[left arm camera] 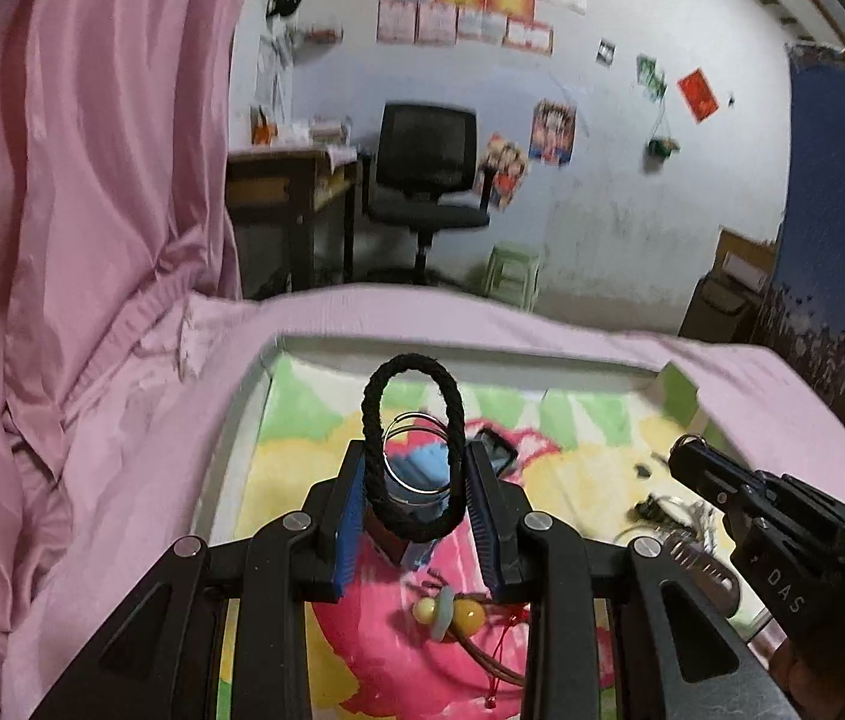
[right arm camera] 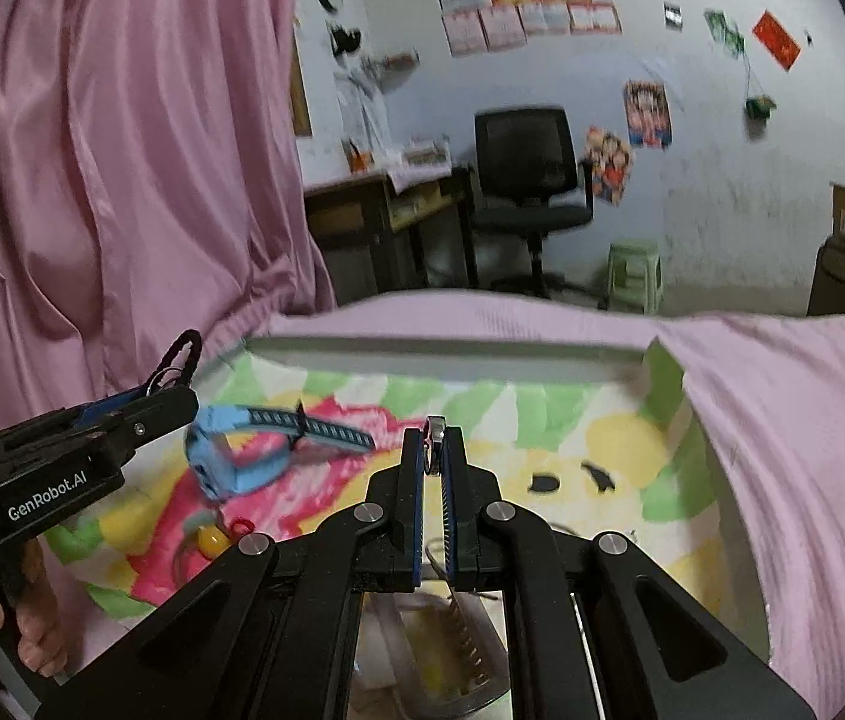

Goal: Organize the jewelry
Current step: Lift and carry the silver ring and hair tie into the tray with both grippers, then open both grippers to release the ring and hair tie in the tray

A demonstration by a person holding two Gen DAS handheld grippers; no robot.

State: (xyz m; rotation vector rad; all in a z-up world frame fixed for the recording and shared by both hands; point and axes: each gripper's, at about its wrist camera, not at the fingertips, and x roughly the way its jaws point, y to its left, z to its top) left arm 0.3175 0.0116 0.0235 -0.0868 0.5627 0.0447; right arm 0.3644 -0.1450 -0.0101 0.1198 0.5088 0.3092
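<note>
My left gripper (left arm camera: 416,468) has open yellow tray floor (right arm camera: 620,462) ahead; watch (right arm camera: 224,462) and beads (left arm camera: 452,609) clutter below, curtain (left arm camera: 92,180) crowds left.

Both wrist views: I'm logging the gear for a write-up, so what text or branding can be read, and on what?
"GenRobot.AI": white lettering on the side of the left gripper, seen in the right wrist view.
"DAS": pale letters on the body of the right gripper, seen in the left wrist view; possibly part of a longer word.
Wall posters and certificates: too blurred to read.
</note>
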